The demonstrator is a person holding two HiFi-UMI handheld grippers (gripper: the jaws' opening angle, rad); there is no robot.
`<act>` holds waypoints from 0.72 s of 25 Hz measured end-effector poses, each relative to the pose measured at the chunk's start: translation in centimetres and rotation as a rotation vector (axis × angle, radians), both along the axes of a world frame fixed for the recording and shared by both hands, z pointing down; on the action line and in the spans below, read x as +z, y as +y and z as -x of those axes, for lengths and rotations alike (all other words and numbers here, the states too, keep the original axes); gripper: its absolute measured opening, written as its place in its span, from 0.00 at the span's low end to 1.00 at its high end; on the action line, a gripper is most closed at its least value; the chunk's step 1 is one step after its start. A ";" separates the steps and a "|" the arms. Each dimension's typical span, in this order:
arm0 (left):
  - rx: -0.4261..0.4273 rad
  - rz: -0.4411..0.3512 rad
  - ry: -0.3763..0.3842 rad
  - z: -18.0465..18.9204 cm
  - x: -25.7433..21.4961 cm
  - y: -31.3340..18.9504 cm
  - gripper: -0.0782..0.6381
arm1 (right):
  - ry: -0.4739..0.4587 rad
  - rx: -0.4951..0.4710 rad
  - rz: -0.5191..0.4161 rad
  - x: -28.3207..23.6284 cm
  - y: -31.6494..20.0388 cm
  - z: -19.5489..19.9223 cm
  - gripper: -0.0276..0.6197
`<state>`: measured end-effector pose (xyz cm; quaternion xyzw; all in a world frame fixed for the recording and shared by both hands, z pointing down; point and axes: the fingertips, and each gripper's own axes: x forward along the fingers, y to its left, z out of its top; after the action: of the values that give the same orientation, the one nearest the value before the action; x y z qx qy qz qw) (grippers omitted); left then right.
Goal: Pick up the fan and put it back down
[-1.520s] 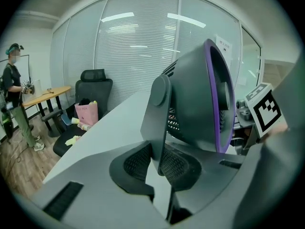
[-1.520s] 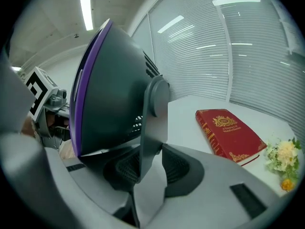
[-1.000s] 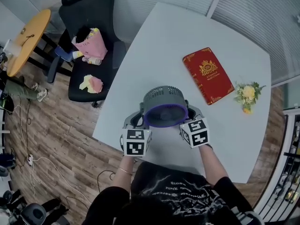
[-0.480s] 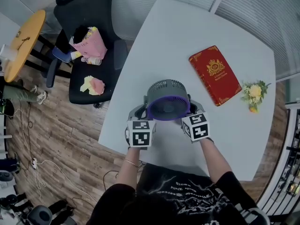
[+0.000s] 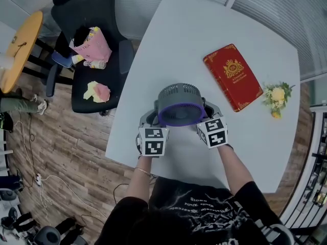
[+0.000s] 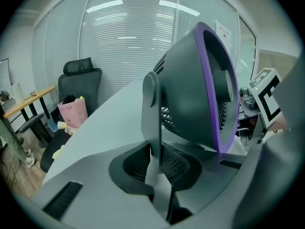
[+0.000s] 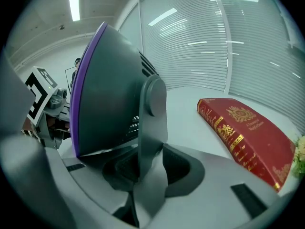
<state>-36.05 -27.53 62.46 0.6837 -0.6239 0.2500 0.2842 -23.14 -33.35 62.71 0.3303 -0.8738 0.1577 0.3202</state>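
Wood flooring (image 5: 61, 152) is seen at the far left of the head view, with a round yellow table (image 5: 18, 47) at the picture's edge. Just right of it a black office chair (image 5: 92, 14) is drawn up to the white table (image 5: 179, 40). A pink bag (image 5: 92, 44) is propped on its seat, and a yellow and pink bundle (image 5: 98, 91) lies in front of the bag.

On the near part of the white table the fan (image 5: 180, 106) is held between the two grippers, its grey body upright and its purple ring (image 5: 180, 122) turned toward the person. Whether its base touches the tabletop cannot be told.

The left gripper (image 6: 156, 175) is closed narrowly on the fan's left support arm (image 6: 151, 109). In the left gripper view, the dark pads are pressed against both sides of that thin grey upright. Its marker cube (image 5: 153, 141) is seen below the fan in the head view.

The right gripper (image 7: 150, 173) is clamped in the same way on the right support arm (image 7: 152, 123), with its jaws a little wider apart. Its marker cube (image 5: 213, 132) is beside the fan's rim.

Further right, well apart from the fan, a red book (image 5: 235, 83) with gold ornament lies flat on the table. Yellow flowers (image 5: 276, 97) lie just beyond the book, near the table's right edge.
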 end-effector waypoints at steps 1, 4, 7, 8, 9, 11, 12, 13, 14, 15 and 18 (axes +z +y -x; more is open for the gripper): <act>0.005 -0.006 -0.006 0.0 0.0 0.0 0.18 | 0.004 -0.008 -0.009 0.0 0.0 0.0 0.23; 0.002 -0.027 0.001 -0.2 0.2 0.1 0.18 | 0.012 -0.027 -0.030 0.2 0.1 0.0 0.24; -0.006 -0.056 0.032 -0.3 0.3 0.3 0.18 | 0.020 -0.043 -0.052 0.3 0.4 -0.1 0.25; -0.002 -0.063 0.025 -0.3 0.3 0.4 0.18 | 0.022 -0.045 -0.059 0.3 0.4 -0.1 0.25; 0.002 -0.069 0.012 -0.3 0.3 0.4 0.18 | 0.022 -0.047 -0.062 0.3 0.5 0.0 0.25; 0.000 -0.077 -0.009 -0.3 0.4 0.3 0.19 | 0.023 -0.055 -0.056 0.5 0.5 0.1 0.28; -0.004 -0.080 -0.013 -0.3 0.4 0.3 0.19 | 0.024 -0.065 -0.052 0.6 0.6 0.2 0.29; -0.007 -0.083 -0.013 -0.3 0.4 0.3 0.19 | 0.025 -0.077 -0.049 0.6 0.8 0.2 0.31; -0.005 -0.084 -0.013 -0.3 0.5 0.4 0.19 | 0.025 -0.089 -0.046 0.7 0.9 0.3 0.33; 0.000 -0.082 -0.012 -0.4 0.5 0.4 0.19 | 0.025 -0.096 -0.044 0.7 1.0 0.3 0.37; 0.008 -0.058 0.013 -0.4 0.8 0.6 0.32 | 0.023 -0.095 -0.027 0.7 1.3 0.2 0.44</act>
<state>-35.62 -26.94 63.27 0.6959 -0.6263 0.2283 0.2672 -23.39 -32.07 63.41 0.2944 -0.8869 0.1265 0.3327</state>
